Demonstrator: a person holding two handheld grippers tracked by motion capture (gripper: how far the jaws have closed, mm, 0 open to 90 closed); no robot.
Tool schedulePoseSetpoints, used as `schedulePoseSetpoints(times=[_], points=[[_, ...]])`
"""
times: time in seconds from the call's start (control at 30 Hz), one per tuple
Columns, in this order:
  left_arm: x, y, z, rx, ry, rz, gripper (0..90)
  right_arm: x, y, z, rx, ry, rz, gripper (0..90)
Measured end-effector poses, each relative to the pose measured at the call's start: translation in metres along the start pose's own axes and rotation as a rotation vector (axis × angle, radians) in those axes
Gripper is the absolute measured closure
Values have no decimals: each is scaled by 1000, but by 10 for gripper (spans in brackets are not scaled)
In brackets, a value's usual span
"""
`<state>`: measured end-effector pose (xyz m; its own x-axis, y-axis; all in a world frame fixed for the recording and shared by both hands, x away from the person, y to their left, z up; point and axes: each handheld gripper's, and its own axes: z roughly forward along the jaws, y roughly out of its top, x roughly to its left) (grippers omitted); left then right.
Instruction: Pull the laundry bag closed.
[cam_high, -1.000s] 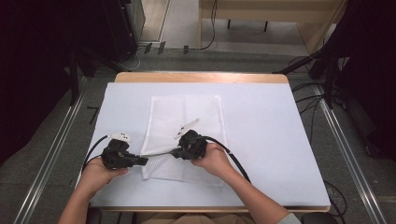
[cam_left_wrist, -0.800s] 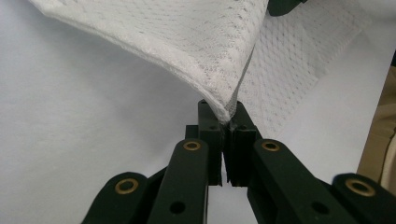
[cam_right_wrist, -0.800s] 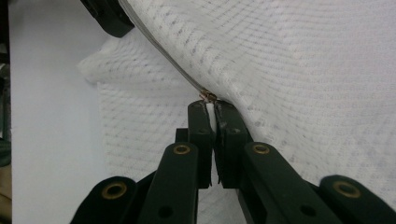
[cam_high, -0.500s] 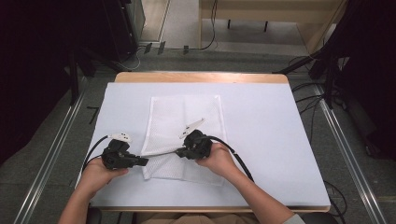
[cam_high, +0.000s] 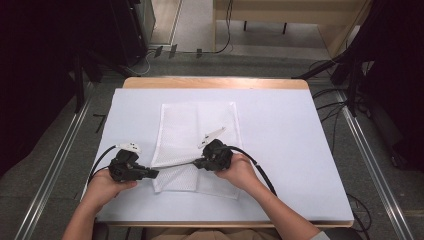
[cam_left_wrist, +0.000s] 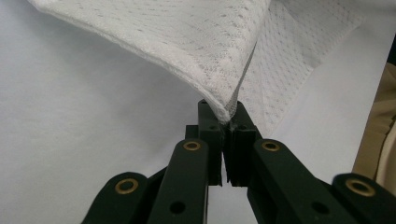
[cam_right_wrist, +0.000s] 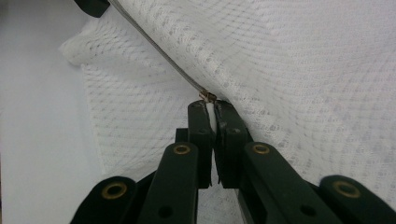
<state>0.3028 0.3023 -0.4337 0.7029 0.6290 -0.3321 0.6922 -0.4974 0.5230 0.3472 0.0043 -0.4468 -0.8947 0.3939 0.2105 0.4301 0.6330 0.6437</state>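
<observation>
White sheeting covered the table; the mesh laundry bag lay at centre frame, soft and limp. The left gripper pinched its corner, and the right gripper was clamped on the zipper pull. Light, floppy stuff, best gripped at hem and pull.

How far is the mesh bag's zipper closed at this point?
Partly closed, as far as shows. The right gripper clamps the zipper pull midway along the mesh bag, while the left gripper pinches its corner. The zipper teeth are too small to tell.
</observation>
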Motion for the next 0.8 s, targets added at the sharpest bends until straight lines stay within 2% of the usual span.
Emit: schedulePoseSetpoints(times=[0.63, 0.8], points=[[0, -1, 0, 4, -7, -7, 880, -4, -9, -6, 10, -18, 0, 881], [2, -2, 0, 5, -6, -9, 880, -8, -13, -10, 8, -19, 20, 881]])
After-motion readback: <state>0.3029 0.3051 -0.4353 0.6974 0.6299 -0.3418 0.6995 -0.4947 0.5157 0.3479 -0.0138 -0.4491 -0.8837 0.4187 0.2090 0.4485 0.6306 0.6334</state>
